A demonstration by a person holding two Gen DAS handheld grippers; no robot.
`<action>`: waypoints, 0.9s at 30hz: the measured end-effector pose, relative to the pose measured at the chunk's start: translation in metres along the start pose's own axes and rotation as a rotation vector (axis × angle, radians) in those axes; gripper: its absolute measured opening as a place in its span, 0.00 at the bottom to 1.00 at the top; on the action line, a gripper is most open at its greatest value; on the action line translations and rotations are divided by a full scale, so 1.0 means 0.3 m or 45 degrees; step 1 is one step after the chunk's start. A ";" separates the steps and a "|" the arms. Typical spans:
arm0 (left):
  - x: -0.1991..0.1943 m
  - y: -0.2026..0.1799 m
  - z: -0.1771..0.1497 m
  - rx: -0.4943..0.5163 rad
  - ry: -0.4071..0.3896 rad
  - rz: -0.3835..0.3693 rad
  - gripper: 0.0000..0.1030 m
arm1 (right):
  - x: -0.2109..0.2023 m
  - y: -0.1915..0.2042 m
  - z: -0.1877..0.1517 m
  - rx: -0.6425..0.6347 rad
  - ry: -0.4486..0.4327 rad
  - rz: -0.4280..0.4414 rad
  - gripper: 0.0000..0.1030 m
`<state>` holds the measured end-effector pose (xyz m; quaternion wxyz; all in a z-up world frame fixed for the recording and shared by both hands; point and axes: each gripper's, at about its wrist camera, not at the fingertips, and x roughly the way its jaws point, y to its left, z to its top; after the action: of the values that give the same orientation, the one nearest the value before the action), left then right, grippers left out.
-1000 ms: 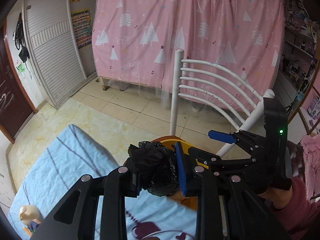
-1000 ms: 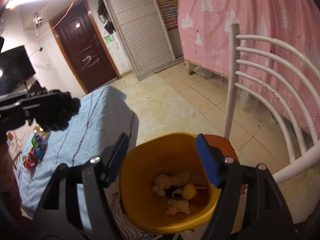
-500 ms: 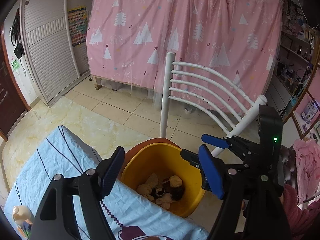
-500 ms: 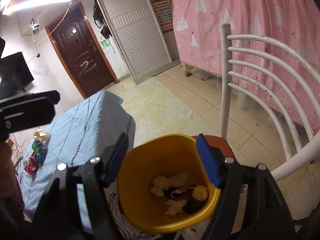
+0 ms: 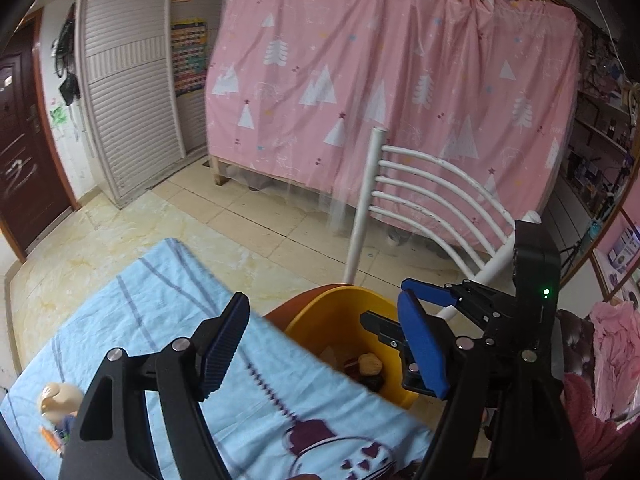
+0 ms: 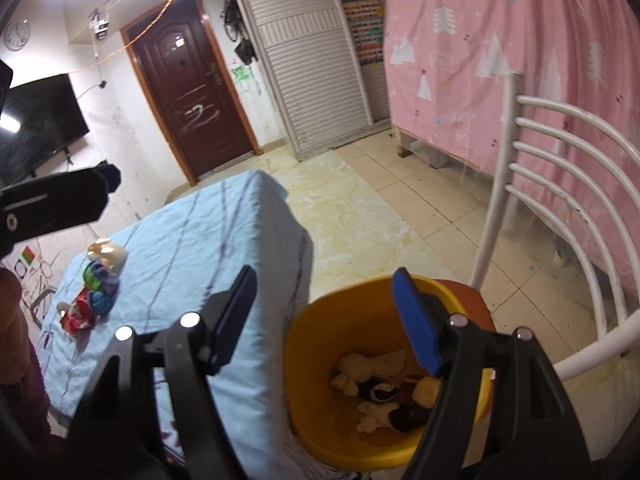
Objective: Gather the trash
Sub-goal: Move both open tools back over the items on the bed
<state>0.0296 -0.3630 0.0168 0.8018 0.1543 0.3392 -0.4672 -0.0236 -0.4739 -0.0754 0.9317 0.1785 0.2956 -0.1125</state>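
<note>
A table (image 6: 192,240) under a light blue cloth carries a few toys (image 6: 94,292) near its far end. Just beside its edge a yellow bin (image 6: 320,360) sits on the orange seat of a white chair (image 6: 560,184). The trash (image 6: 384,392), pale crumpled scraps and dark pieces, lies at the bottom of the bin. The left gripper (image 5: 324,348) hangs over the table edge, jaws wide apart and empty. The right gripper (image 6: 326,318) hangs above the bin, jaws apart, holding nothing
</note>
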 end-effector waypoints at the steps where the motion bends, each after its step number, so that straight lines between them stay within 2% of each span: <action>1: -0.014 0.018 -0.008 -0.004 -0.004 0.017 0.66 | 0.008 0.027 0.003 -0.016 0.004 0.013 0.66; 17: -0.236 0.400 -0.165 -0.144 -0.011 0.339 0.66 | 0.112 0.359 0.009 -0.214 0.071 0.173 0.66; 27: -0.335 0.634 -0.270 -0.264 0.016 0.463 0.66 | 0.165 0.537 -0.001 -0.319 0.127 0.251 0.67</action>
<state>0.1259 -0.1543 0.0143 0.8824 0.1326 0.3569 -0.2764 0.0666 -0.3323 -0.0621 0.9373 0.0944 0.3344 0.0260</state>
